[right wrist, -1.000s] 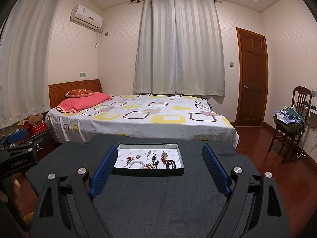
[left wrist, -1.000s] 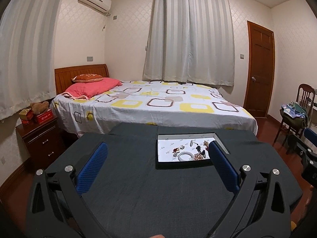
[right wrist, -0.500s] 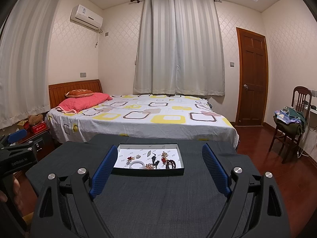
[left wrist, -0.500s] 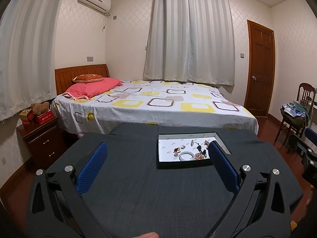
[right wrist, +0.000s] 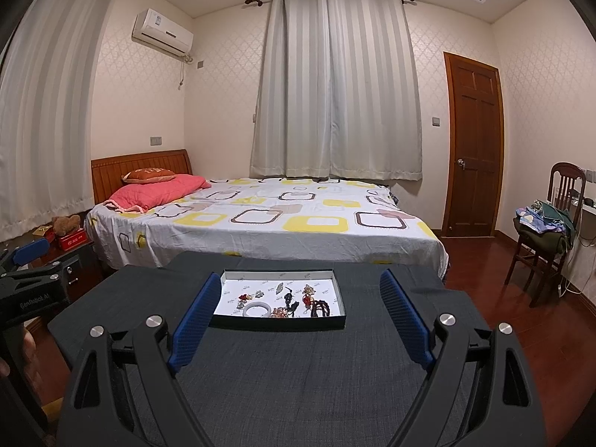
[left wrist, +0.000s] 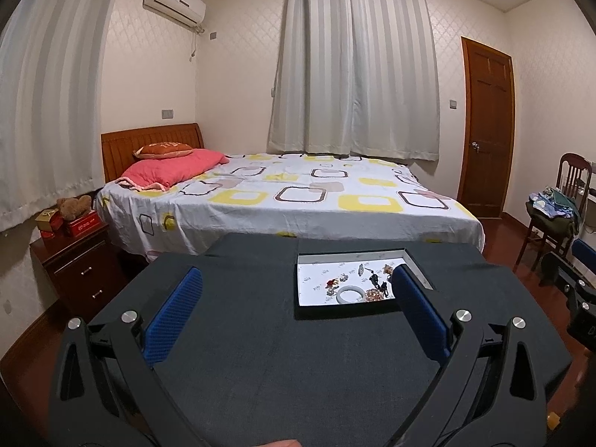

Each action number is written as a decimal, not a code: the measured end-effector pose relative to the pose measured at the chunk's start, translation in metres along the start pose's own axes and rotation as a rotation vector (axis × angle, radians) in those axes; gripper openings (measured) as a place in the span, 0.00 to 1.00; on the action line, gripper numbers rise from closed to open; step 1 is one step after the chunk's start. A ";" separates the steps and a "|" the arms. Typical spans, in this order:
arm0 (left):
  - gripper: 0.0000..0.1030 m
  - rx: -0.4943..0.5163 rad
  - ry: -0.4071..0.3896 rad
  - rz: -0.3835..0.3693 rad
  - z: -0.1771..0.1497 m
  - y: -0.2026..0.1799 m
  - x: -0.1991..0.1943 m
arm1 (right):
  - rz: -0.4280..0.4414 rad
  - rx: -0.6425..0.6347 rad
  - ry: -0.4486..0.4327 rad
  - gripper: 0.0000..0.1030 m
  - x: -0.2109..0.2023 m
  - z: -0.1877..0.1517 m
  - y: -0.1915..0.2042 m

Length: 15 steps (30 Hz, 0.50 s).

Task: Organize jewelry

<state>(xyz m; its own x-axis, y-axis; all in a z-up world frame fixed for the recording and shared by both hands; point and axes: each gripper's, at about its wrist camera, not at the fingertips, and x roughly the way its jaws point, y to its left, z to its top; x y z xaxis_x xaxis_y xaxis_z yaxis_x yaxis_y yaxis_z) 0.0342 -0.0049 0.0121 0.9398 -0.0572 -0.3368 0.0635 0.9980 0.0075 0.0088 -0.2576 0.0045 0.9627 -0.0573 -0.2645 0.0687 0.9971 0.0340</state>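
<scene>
Nothing changed since a second ago: your left gripper [left wrist: 296, 290] and right gripper [right wrist: 298, 296] both apart, empty; jewelry in shallow white-lined tray [right wrist: 337, 290] on dark fabric surface [right wrist: 298, 372] untouched.

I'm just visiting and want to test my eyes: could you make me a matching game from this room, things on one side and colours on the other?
Things:
1. pillow
2. bangle in the tray
3. door
4. table cover

Colours:
A. brown wood
B. dark grey
C. pink
D. white

Pairs: 1-C, 2-D, 3-A, 4-B
</scene>
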 end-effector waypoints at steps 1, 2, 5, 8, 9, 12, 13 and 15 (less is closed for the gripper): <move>0.96 -0.004 0.003 0.000 0.000 0.001 0.000 | 0.000 0.000 0.001 0.82 0.000 0.000 0.000; 0.96 -0.009 0.007 -0.006 0.000 0.002 0.001 | 0.001 0.000 0.002 0.82 0.000 0.000 0.000; 0.96 -0.019 0.011 -0.024 0.002 0.005 0.003 | 0.001 -0.001 0.004 0.82 0.000 -0.001 0.000; 0.96 -0.023 0.009 -0.010 0.002 0.008 0.005 | 0.001 -0.002 0.005 0.82 0.001 -0.001 -0.001; 0.96 -0.023 0.007 -0.008 0.002 0.008 0.005 | 0.001 -0.001 0.006 0.82 0.001 -0.001 -0.001; 0.96 -0.031 0.002 -0.005 0.002 0.010 0.007 | 0.003 0.000 0.009 0.82 0.001 -0.002 -0.001; 0.96 -0.031 0.003 -0.002 0.001 0.010 0.008 | 0.003 0.000 0.009 0.82 0.001 -0.003 -0.001; 0.96 -0.025 0.009 0.001 0.000 0.012 0.013 | 0.006 0.001 0.013 0.82 0.002 -0.003 -0.002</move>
<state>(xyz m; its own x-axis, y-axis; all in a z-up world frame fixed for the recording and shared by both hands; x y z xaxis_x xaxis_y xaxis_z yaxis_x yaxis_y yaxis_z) 0.0475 0.0062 0.0082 0.9369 -0.0556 -0.3450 0.0535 0.9984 -0.0157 0.0095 -0.2599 0.0008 0.9595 -0.0509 -0.2769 0.0634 0.9973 0.0362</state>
